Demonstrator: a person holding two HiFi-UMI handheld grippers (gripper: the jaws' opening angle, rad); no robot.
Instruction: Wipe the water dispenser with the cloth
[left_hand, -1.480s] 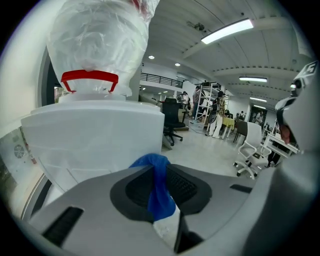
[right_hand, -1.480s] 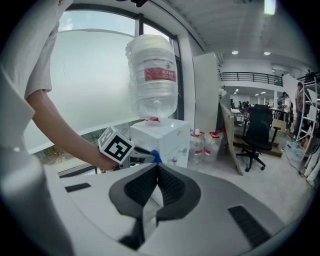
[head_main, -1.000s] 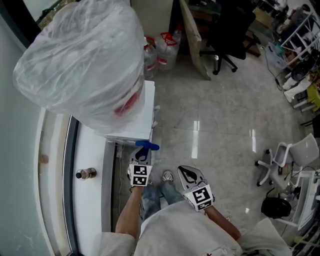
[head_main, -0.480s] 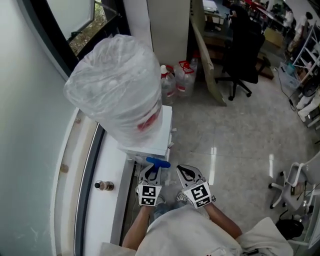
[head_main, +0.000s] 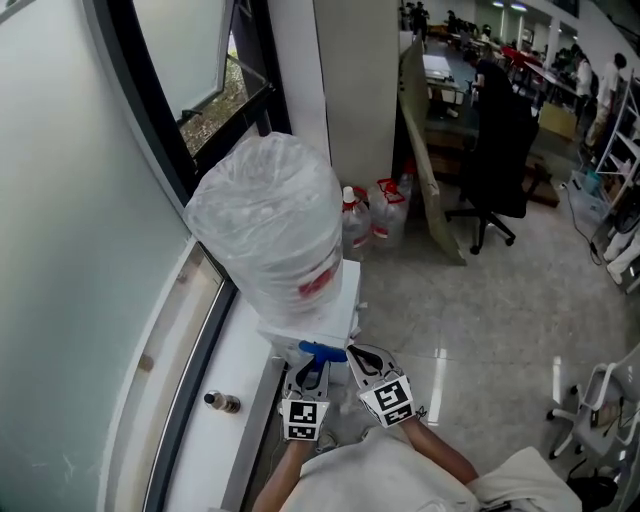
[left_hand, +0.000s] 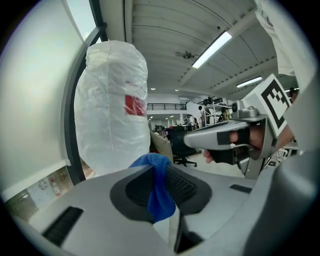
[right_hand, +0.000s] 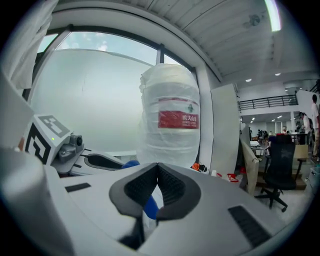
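The water dispenser (head_main: 338, 300) is a white box by the window, topped by a big bottle (head_main: 272, 225) wrapped in clear plastic, with a red label. The bottle (left_hand: 112, 105) rises close ahead in the left gripper view, and the bottle (right_hand: 171, 117) also shows in the right gripper view. My left gripper (head_main: 312, 372) is shut on a blue cloth (head_main: 322, 351), which hangs between its jaws as a blue cloth (left_hand: 160, 192), just short of the dispenser's near side. My right gripper (head_main: 366, 360) sits beside it, jaws shut, nothing between them.
A small bottle (head_main: 222, 403) stands on the white windowsill (head_main: 200, 380) at the left. Water jugs (head_main: 372, 222) sit on the floor behind the dispenser, beside a leaning board (head_main: 432, 175) and a black office chair (head_main: 505, 150). Tiled floor stretches to the right.
The head view has tilted up, so the dispenser sits more central and farther off. Both grippers stay by its near side, and the right one has drawn closer to the left.
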